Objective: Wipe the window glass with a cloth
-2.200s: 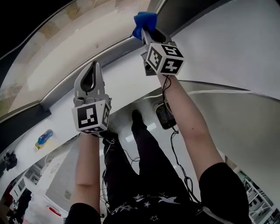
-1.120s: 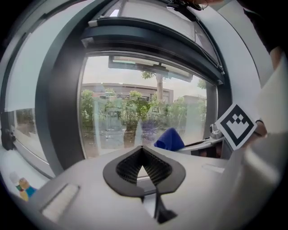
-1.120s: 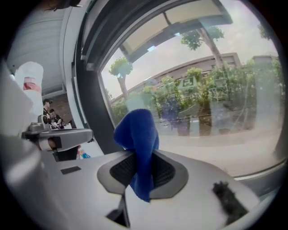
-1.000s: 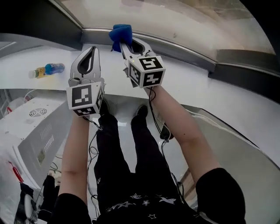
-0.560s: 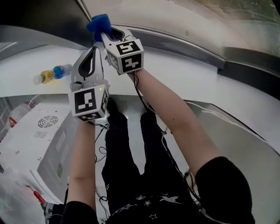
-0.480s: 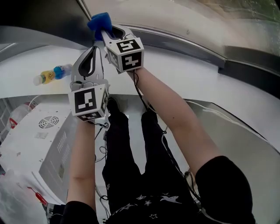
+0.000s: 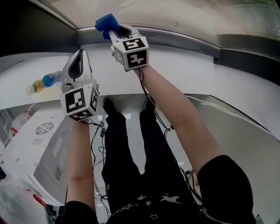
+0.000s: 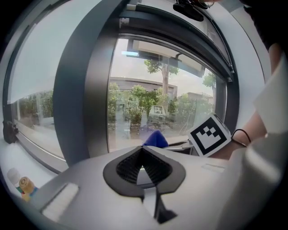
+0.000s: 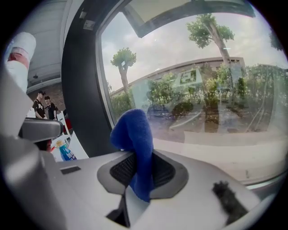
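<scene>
A blue cloth (image 7: 107, 22) is pinched in my right gripper (image 7: 112, 30), which is shut on it and held up at the foot of the window glass (image 7: 175, 11). In the right gripper view the cloth (image 9: 135, 139) stands up from between the jaws of the right gripper (image 9: 137, 173), close before the glass (image 9: 202, 90). My left gripper (image 7: 80, 54) hangs lower and to the left over the sill, shut with nothing in it. In the left gripper view the left gripper (image 8: 142, 152) points at the glass (image 8: 153, 103), with the cloth (image 8: 156, 139) just beyond its tip.
A dark upright window post (image 8: 85, 90) stands left of the pane. A small bottle (image 7: 43, 82) lies on the white sill (image 7: 183, 65) at the left. A white appliance (image 7: 39, 140) and cables are on the floor beside the person's legs.
The right gripper has carried the cloth leftwards along the bottom of the glass toward the dark post. The left gripper has drifted left and stayed shut.
</scene>
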### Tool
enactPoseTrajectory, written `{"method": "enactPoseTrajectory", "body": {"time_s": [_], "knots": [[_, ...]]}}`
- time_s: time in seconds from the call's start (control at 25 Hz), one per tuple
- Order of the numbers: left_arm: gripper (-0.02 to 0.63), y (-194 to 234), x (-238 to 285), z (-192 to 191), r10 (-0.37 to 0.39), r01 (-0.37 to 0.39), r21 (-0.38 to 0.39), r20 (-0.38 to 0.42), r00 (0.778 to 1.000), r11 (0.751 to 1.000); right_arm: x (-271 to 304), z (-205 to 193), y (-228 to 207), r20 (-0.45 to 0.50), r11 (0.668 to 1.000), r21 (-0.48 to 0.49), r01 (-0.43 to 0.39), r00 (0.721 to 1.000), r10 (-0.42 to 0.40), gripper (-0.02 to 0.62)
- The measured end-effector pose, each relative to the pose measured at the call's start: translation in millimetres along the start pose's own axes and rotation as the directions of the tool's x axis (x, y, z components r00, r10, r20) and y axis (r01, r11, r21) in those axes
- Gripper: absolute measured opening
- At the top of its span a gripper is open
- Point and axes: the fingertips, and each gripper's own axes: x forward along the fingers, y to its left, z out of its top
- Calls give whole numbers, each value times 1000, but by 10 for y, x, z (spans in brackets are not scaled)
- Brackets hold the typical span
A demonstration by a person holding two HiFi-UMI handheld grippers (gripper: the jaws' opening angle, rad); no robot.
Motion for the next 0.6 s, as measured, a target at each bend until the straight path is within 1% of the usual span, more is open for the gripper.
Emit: {"method": "enactPoseTrajectory", "body": {"time_s": [0.08,0.28,0.4,0.6], "knots": [[6,-225,70,4,-13,13,3,-2,1000,1000,-186,-52,-239,0,1000,-6,22,1000,-22,77],[6,-968,297,-24,-90,90,30,-8,996,995,-765,-299,-940,-16,995,-24,96,995,-97,77],[6,-1430,454,-67,-137,138,34,-21,990,990,-1138,-491,-1443,-26,987,5,164,986,-163,77],[6,-2166,682,-112,-191,193,52,-37,981,980,-1702,-761,-2236,-44,965,49,257,966,-254,77]]}}
